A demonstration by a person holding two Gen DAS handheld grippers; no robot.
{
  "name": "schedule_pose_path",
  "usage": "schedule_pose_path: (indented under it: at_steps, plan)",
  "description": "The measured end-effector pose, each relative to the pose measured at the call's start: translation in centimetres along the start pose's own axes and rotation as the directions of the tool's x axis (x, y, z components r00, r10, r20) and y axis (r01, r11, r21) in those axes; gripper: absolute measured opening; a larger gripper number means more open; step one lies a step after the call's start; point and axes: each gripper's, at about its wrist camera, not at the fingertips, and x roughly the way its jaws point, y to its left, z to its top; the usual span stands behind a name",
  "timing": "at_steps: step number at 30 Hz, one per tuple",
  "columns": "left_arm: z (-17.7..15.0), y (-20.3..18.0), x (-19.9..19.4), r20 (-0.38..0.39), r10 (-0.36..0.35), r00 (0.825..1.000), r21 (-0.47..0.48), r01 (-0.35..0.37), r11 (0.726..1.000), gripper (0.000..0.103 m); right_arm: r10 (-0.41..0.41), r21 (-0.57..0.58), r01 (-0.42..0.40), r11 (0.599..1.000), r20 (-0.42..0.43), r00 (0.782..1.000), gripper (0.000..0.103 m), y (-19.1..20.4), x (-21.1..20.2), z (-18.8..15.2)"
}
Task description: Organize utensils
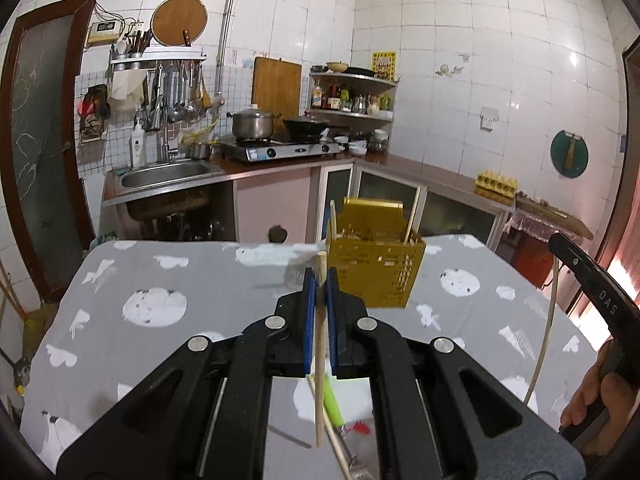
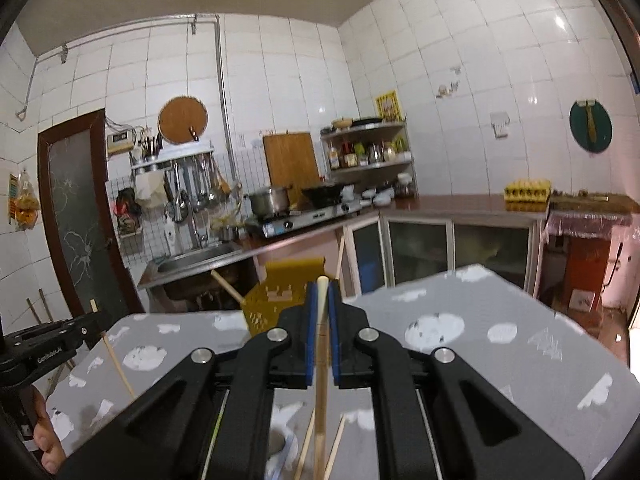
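- Our left tongs point(image 1: 320, 280) are clamped on a wooden chopstick point(image 1: 319, 344), which stands nearly upright at the middle of the left wrist frame, its top poking just above the blue pads.
- Our right tongs point(image 2: 322, 294) are likewise clamped on a pale chopstick point(image 2: 321, 360), upright at the middle of the right wrist frame.
- The yellow basket point(image 1: 376, 264) sits on the counter point(image 1: 168, 272) beyond both tongs, just right of centre, with a few sticks already standing in it.
- More utensils lie on the cloth below, at the bottom centre, among them a green-handled one point(image 1: 333, 400).
- We judge the chopsticks light, stiff and smooth; they could swivel between the pads.
- Gripped near the upper end, each hangs plumb, which should help us drop it into the basket.
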Motion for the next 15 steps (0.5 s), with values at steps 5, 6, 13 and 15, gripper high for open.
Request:
schedule_pose_path:
  at_steps: [5,6,13,15]
  plan:
    - [2.8,-0.4,0.5,0.048,-0.023,0.999,-0.006,0.024,1.0,0.004,-0.011,-0.028,0.014,1.0,0.086,0.996,0.006,0.4,1.2,2.0]
    - [3.3,-0.6,0.5,0.055,-0.027,0.998,-0.005,0.028,1.0,0.004,-0.013,-0.037,0.017,0.999,0.1,0.995,0.006,0.4,1.6,2.5]
    - [9.5,-1.9,2.2,0.117,-0.069,0.991,0.0,0.07,0.998,0.004,-0.02,-0.039,0.026,0.999,0.164,0.986,0.006,0.7,5.3,5.9]
    - [11.3,-2.6,2.7,0.146,-0.07,0.987,0.015,0.069,0.998,0.004,-0.024,-0.049,0.034,0.998,0.191,0.981,0.006,0.9,6.6,7.2]
